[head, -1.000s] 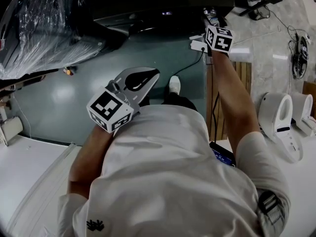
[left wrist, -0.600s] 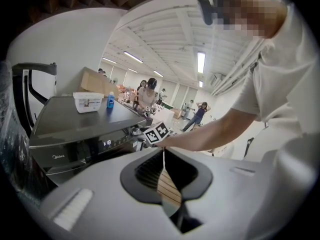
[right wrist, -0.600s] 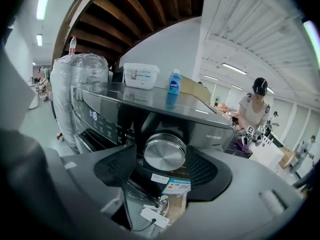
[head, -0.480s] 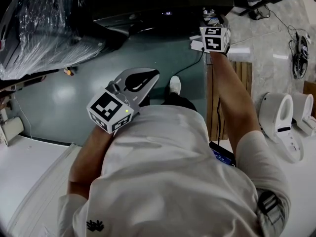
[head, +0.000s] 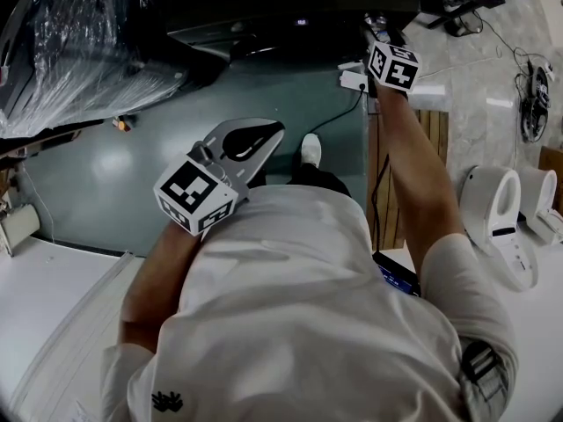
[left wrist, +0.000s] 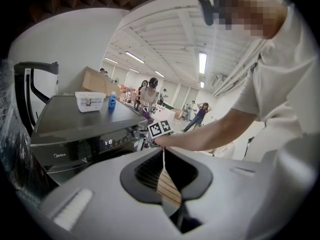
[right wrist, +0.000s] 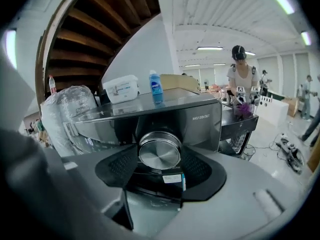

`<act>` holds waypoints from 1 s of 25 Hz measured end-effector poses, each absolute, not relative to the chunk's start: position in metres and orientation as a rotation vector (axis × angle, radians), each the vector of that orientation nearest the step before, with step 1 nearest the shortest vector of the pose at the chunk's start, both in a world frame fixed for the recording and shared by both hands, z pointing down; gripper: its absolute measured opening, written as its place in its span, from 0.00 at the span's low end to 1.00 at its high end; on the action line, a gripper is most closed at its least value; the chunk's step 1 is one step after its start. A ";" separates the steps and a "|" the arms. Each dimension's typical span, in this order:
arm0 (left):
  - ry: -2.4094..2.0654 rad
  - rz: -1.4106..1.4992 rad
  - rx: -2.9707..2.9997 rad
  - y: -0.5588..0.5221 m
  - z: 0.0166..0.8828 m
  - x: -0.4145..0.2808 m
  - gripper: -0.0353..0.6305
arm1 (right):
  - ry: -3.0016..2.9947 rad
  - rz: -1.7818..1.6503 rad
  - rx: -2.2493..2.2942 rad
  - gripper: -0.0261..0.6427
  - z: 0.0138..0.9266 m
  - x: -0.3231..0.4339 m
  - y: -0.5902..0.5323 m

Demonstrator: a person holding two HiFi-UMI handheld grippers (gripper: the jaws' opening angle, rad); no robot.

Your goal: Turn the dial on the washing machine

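The left gripper's [left wrist: 163, 154] fingers [left wrist: 145, 171] are closed tip to tip, with nothing between them; only a sliver of slatted wood shows through the gap lower down. In the head view this gripper hangs at the person's chest, over the grey-green floor [head: 106, 174], well apart from the washing machine [right wrist: 200, 124].

To the left of the machine stands a bundle wrapped in clear plastic [right wrist: 67, 109]. On the machine's flat top, toward its rear edge, sit a white tub [right wrist: 120, 89] and, just to the right of it, a blue bottle [right wrist: 156, 88], both upright. A small lit display [left wrist: 107, 143] glows on the front panel, left of the right gripper.

The dial [right wrist: 160, 153], a round brushed-metal knob, sits on that front panel, toward its right end and left of the model lettering at the upper right corner. The right gripper [right wrist: 160, 156] is at the end of the person's outstretched arm, and its fingers [right wrist: 117, 166] are clamped on the dial, one dark ribbed pad pressed to each side of the rim. A small label [right wrist: 172, 179] lies just under the knob.

Beyond the machine's right edge a person in a dark cap [right wrist: 240, 74] stands at a low table, and cables trail across the pale floor at the far right.
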State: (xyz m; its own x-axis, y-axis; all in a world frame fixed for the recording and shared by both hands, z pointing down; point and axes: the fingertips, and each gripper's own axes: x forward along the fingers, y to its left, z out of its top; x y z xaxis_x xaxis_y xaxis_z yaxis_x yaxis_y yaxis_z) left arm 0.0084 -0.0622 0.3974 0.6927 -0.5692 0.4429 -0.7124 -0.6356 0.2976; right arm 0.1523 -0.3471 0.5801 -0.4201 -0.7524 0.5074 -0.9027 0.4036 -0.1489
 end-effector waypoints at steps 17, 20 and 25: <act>-0.971 0.429 2.460 -0.062 0.398 0.013 0.14 | -2.274 0.337 1.341 0.45 0.579 0.157 -0.337; -0.967 0.432 2.459 -0.062 0.399 0.014 0.14 | -2.245 0.234 1.304 0.45 0.578 0.153 -0.335; -0.967 0.430 2.452 -0.062 0.400 0.014 0.14 | -2.203 0.112 1.256 0.45 0.577 0.142 -0.337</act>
